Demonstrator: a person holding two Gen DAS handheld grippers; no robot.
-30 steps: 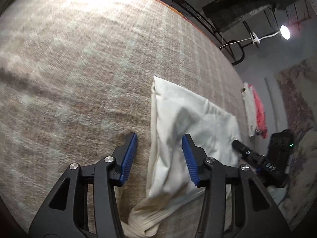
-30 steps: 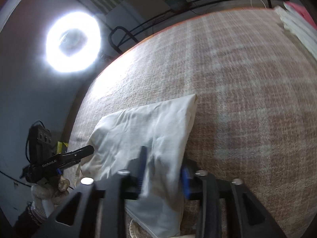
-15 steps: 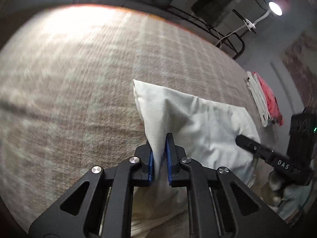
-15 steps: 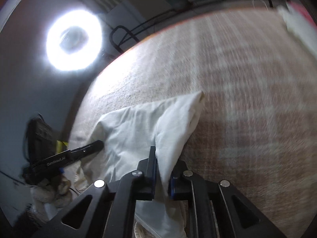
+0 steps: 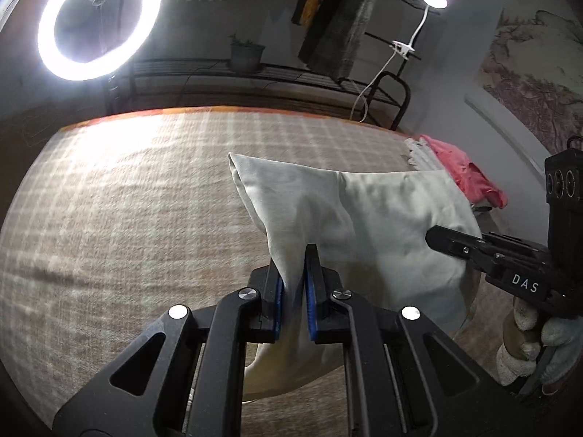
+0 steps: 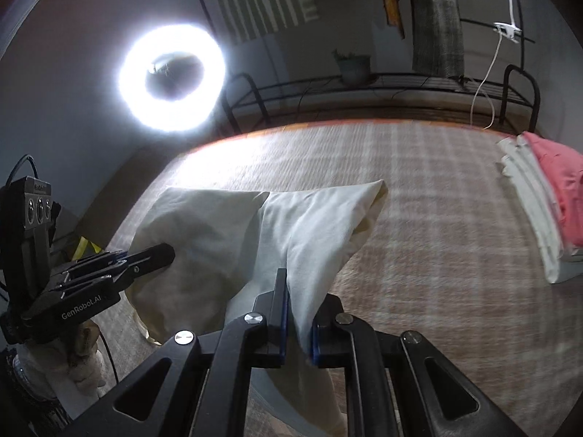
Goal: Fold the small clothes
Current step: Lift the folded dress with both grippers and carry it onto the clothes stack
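The cream garment (image 5: 368, 225) is up off the plaid-covered bed (image 5: 127, 218) along its near edge, far corners trailing on the cover. The left gripper (image 5: 294, 284) is clamped on one bunched fold, blue pads pinching cloth, and the right gripper (image 6: 297, 313) is clamped on another fold of the same piece (both sets of jaws have just closed, cloth between them). A stack of folded clothes (image 6: 539, 207), white with pink on top, lies well apart at the bed's right edge. A ring light (image 5: 98, 22) glares behind.
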